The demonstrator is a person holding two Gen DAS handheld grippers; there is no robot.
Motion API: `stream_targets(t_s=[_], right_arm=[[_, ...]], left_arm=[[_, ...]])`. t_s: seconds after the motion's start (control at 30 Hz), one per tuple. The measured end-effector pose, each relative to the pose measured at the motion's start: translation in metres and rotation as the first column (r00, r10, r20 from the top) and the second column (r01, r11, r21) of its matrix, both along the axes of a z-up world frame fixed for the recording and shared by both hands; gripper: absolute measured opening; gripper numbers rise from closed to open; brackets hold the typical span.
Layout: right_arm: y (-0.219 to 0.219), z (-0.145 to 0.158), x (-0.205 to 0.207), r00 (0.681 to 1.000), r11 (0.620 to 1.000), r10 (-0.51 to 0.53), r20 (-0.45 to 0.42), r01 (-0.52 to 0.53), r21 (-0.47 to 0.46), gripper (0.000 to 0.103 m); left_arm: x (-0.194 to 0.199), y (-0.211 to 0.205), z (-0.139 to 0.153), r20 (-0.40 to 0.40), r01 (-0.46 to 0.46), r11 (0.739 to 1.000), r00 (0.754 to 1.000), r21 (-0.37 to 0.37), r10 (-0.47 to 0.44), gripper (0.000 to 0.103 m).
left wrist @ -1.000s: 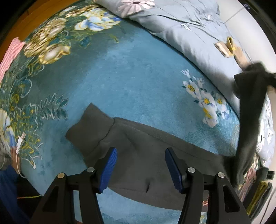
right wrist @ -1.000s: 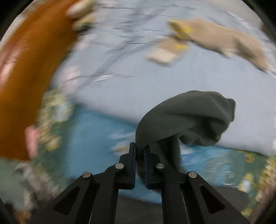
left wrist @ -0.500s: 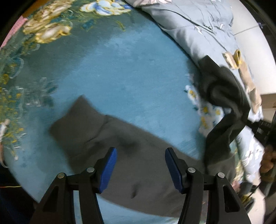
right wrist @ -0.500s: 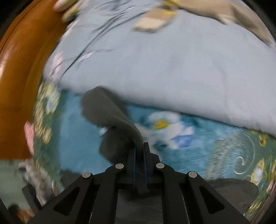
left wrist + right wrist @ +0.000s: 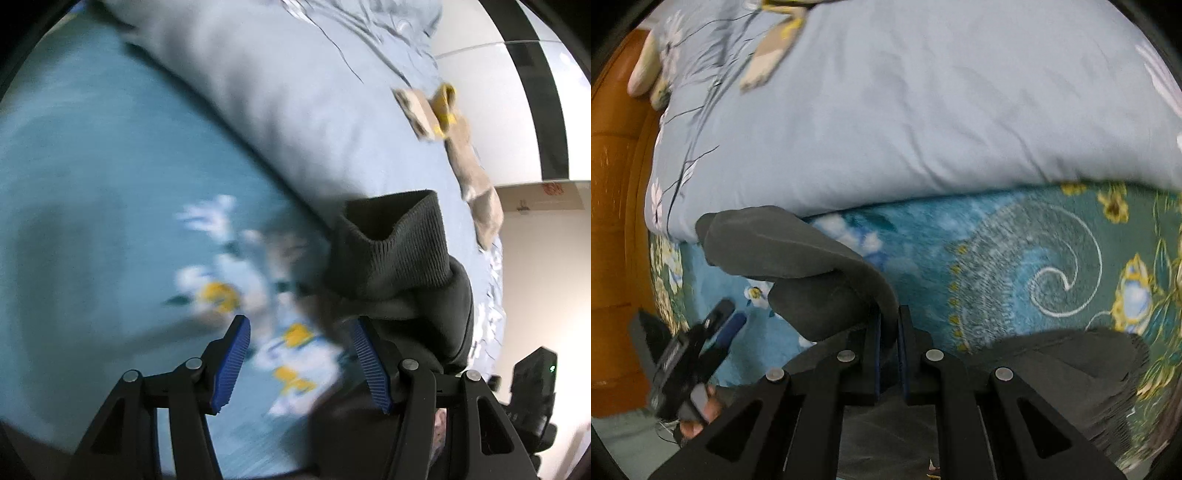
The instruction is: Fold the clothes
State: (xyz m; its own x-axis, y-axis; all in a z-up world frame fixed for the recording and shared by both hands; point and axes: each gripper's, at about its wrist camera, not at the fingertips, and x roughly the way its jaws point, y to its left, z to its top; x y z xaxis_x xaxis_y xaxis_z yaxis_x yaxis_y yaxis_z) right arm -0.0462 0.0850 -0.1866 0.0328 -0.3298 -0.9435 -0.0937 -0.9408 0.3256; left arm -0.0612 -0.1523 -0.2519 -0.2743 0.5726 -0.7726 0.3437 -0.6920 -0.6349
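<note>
My right gripper has its jaws pinched tight on a fold of the dark grey garment, which rises from the jaws and arches over to the left, its free end hanging just above the teal floral blanket. More of the same dark cloth lies flat on the blanket at the lower right of this view. Behind it, the pale blue duvet bulges over the bed, with a tan item on top near the far left.

From my left wrist camera, the left gripper hangs over the blanket with its jaws wide and nothing between them. The garment's ribbed cuff stands open-mouthed up and to the right of the jaws, and its cloth passes behind the right finger; whether it touches that finger I cannot tell, as the blanket here is badly smeared. In the right wrist view I see the left gripper at lower left, near the garment's drooping end.
</note>
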Motion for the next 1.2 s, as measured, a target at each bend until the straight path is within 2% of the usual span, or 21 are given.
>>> stream_targets(t_s=[0.2,0.27,0.3,0.37,0.4,0.47,0.5,0.6,0.73,0.8,0.9,1.03,1.1,1.13,1.2], right_arm=[[0.019,-0.005,0.001,1.0,0.999,-0.017,0.009,0.017,-0.035,0.012],[0.025,0.003,0.003,1.0,0.999,-0.014,-0.013,0.013,-0.036,0.035],[0.031,0.008,0.005,0.999,0.999,-0.02,-0.026,0.019,-0.042,0.04],[0.048,0.018,0.013,0.998,0.998,-0.043,-0.046,0.041,-0.04,0.042],[0.059,0.021,0.018,0.997,0.998,-0.061,-0.045,0.06,-0.029,0.042],[0.083,0.027,0.03,0.994,0.994,-0.106,-0.031,0.106,0.002,0.042],[0.094,0.027,0.036,0.992,0.992,-0.128,-0.02,0.129,0.016,0.042],[0.123,0.028,0.054,0.983,0.982,-0.185,0.011,0.184,0.045,0.042],[0.145,0.029,0.072,0.975,0.974,-0.218,0.032,0.216,0.061,0.042],[0.152,0.032,0.077,0.973,0.972,-0.23,0.031,0.228,0.061,0.042],[0.164,0.038,0.078,0.971,0.969,-0.238,0.005,0.237,0.064,0.042],[0.187,0.031,0.074,0.961,0.958,-0.275,-0.014,0.275,0.086,0.05],[0.2,0.024,0.073,0.953,0.948,-0.303,-0.014,0.303,0.099,0.05],[0.207,0.019,0.072,0.947,0.941,-0.321,-0.006,0.32,0.107,0.05],[0.223,0.008,0.074,0.933,0.93,-0.359,0.02,0.355,0.096,0.052]], left_arm=[[-0.026,0.023,-0.017,-0.003,0.012,0.999,1.0,0.029,-0.012,0.062],[-0.032,0.026,-0.017,-0.015,-0.001,0.999,1.0,0.035,0.001,0.06],[-0.035,0.029,-0.016,-0.02,-0.004,0.999,1.0,0.036,0.005,0.06],[-0.042,0.035,-0.012,-0.043,-0.001,0.999,0.999,0.032,0.002,0.054],[-0.046,0.04,-0.012,-0.045,0.005,1.0,0.999,0.025,-0.004,0.042],[-0.053,0.048,-0.011,-0.039,0.009,1.0,0.999,-0.004,-0.009,0.033],[-0.055,0.05,-0.009,-0.042,0.003,1.0,0.999,-0.015,-0.003,0.021],[-0.058,0.052,-0.001,-0.055,-0.028,0.999,0.998,-0.043,0.026,0.016],[-0.051,0.028,0.043,-0.157,-0.085,0.988,0.986,-0.128,0.064,0.013],[-0.045,0.0,0.072,-0.226,-0.138,0.971,0.97,-0.195,0.092,0.013],[-0.035,-0.055,0.104,-0.279,-0.235,0.918,0.949,-0.32,0.146,0.013],[-0.023,-0.106,0.087,-0.169,-0.249,0.858,0.967,-0.45,0.192,0.013],[-0.011,-0.123,0.076,-0.12,-0.245,0.834,0.969,-0.494,0.214,0.013],[0.007,-0.137,0.072,-0.099,-0.247,0.836,0.969,-0.491,0.228,0.013],[0.017,-0.144,0.058,-0.056,-0.268,0.836,0.96,-0.479,0.276,0.013]])
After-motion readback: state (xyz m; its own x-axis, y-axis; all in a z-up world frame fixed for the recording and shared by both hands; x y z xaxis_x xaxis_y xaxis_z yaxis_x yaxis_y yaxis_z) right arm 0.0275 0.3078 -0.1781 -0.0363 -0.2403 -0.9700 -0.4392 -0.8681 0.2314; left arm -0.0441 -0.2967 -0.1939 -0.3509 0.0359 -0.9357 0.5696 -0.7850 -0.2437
